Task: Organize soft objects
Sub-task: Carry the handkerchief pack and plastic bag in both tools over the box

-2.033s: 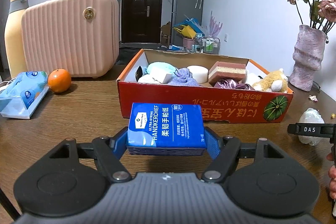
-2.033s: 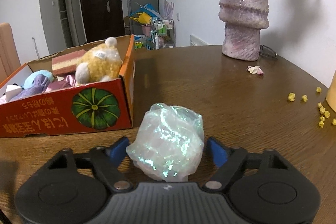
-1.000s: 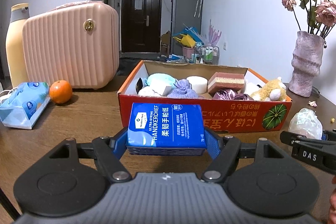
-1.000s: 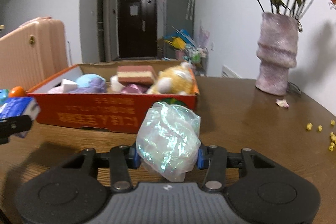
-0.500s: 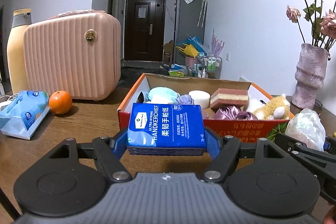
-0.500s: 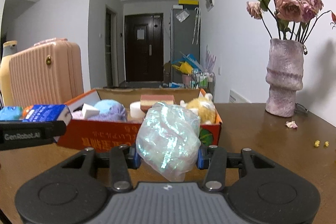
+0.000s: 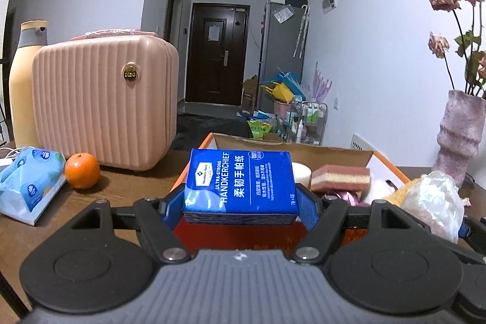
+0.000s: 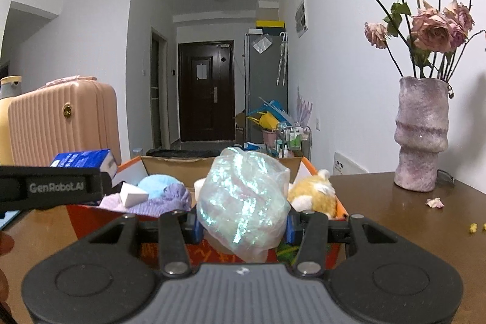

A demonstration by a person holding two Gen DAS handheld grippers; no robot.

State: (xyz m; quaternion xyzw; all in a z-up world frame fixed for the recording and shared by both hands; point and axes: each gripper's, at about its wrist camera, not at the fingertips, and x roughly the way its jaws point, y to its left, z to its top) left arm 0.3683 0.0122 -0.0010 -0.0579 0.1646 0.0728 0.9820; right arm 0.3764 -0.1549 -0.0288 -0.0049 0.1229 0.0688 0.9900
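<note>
Your left claw (image 7: 241,204) is clamped on the blue tissue pack (image 7: 240,182), pads on its two short ends, so the pack sits flat and square between them. Your right claw (image 8: 241,225) is pinched narrow on the shiny crinkled bag (image 8: 243,202), which bulges above and below the pads. Both loads hang just at the near wall of the cardboard box (image 7: 340,155), which sits on the worktop toward its far edge and already holds a sponge (image 7: 340,178), a plush toy (image 8: 313,193) and a purple knit piece (image 8: 164,201).

To do this step well, carry each load clear over the near wall before you let go; judging by the view, neither is over the inside yet. Aim the pack at the left half, where there looks to be room, and the bag at the right, beside the plush toy. Release low, since the bag is light and may bounce or roll out. Keep the claws apart from each other as you go.

Both claws point nearly level, tipped slightly down, side by side, the left one's finger showing at the left edge of the right view.
</note>
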